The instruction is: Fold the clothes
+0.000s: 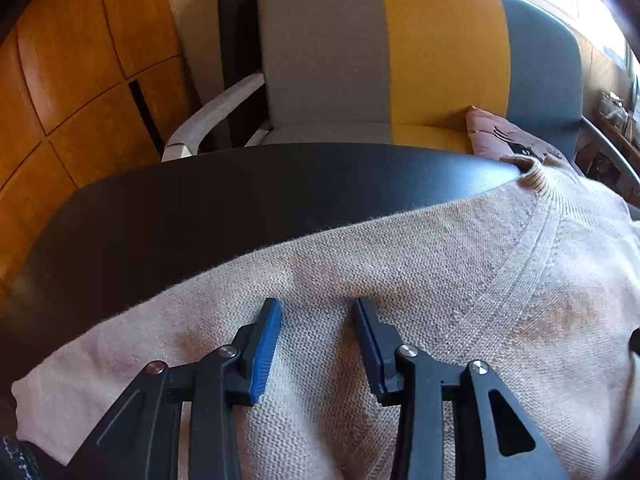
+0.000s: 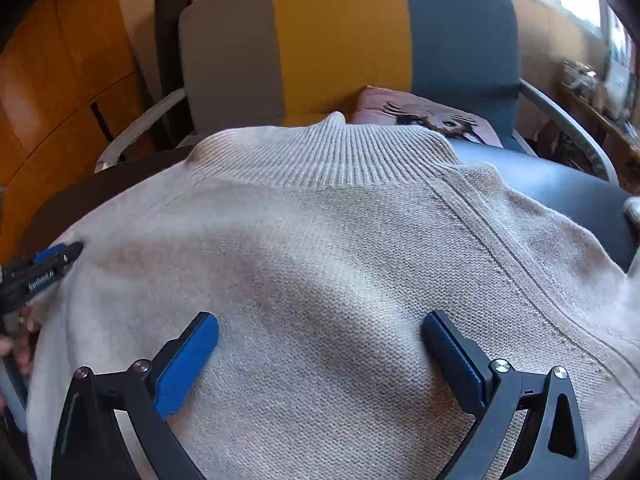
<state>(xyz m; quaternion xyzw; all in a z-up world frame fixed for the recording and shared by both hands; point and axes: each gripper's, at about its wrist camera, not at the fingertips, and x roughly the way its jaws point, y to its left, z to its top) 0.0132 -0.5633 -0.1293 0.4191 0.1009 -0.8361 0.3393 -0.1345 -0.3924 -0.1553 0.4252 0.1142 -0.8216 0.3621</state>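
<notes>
- Sweater (image 2: 320, 272), beige and knitted, is spread on the dark table (image 1: 240, 184).
- Left gripper (image 1: 316, 308) and right gripper (image 2: 320, 328) are held released over it.
- A striped chair (image 1: 384, 48) with a pink cushion (image 2: 424, 116) is seen behind.

A beige knitted sweater (image 2: 320, 264) is spread flat on the dark surface (image 1: 240, 184), its ribbed collar (image 2: 320, 156) laid toward the far edge, with raglan seams running diagonally from the collar.
</notes>
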